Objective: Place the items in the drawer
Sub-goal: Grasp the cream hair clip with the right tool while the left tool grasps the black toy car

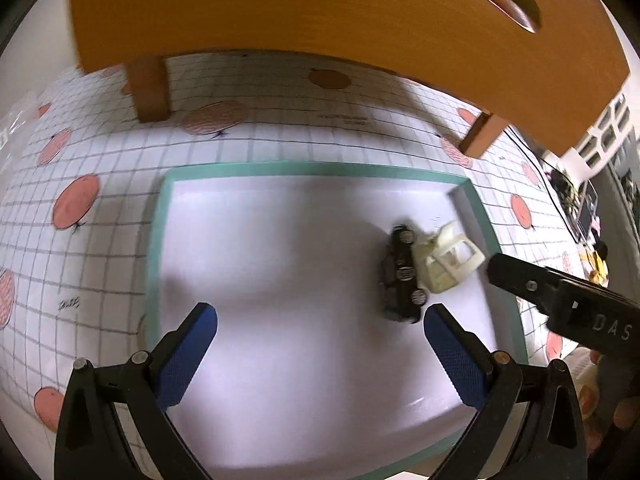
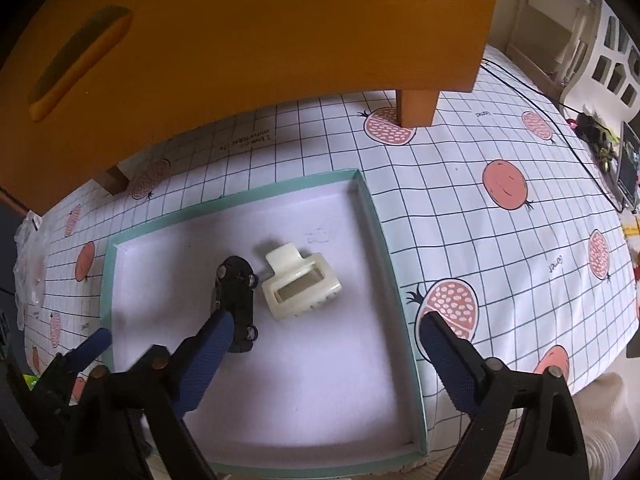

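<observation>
A shallow drawer with a teal rim [image 1: 312,168] [image 2: 380,240] and a white floor lies on the tablecloth. Inside it a black toy car [image 1: 404,276] [image 2: 236,292] rests beside a cream hair claw clip [image 1: 448,260] [image 2: 300,284], close together. My left gripper [image 1: 320,320] hovers open over the drawer's bare floor, the car just past its right fingertip. My right gripper [image 2: 326,328] is open too; its left fingertip overlaps the car's near end, and I cannot tell whether they touch. One finger [image 1: 516,276] of it shows by the clip in the left wrist view.
An orange wooden cabinet [image 1: 320,8] [image 2: 240,20] with a slot handle stands on legs [image 1: 148,88] [image 2: 416,108] just beyond the drawer. The gridded pomegranate-print tablecloth [image 2: 500,184] spreads around. A black cable [image 2: 560,120] and clutter lie at the far right.
</observation>
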